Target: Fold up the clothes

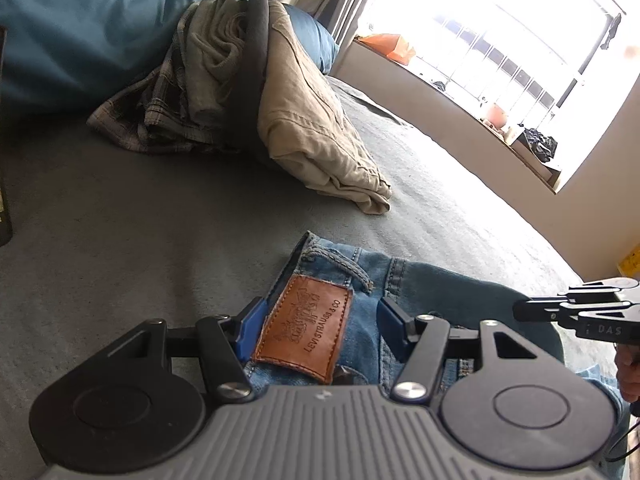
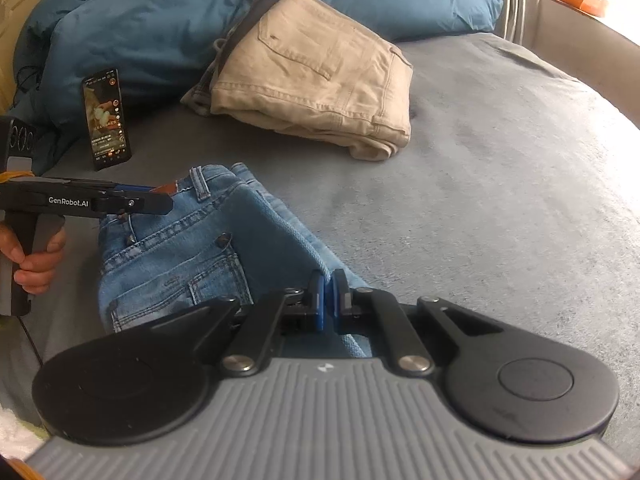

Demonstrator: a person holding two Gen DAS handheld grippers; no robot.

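Note:
Folded blue jeans (image 1: 420,280) (image 2: 180,248) lie on the grey bed sheet (image 2: 500,160). My left gripper (image 1: 322,318) is over the waistband, its blue pads either side of the brown leather patch (image 1: 304,328). The patch lies flat and I see no pinch. From the right wrist view the left gripper (image 2: 168,202) shows side-on at the waistband, with a hand (image 2: 36,256) on its handle. My right gripper (image 2: 329,292) is shut on a fold of denim at the jeans' near right edge. Its tip (image 1: 520,307) enters the left wrist view from the right.
Folded beige trousers (image 2: 312,76) lie further back on a plaid garment (image 1: 160,112), with a black strap (image 1: 250,72) across the pile. A lit phone (image 2: 106,120) leans against the blue duvet (image 2: 160,12). A bright window sill (image 1: 440,92) runs along the bed's right.

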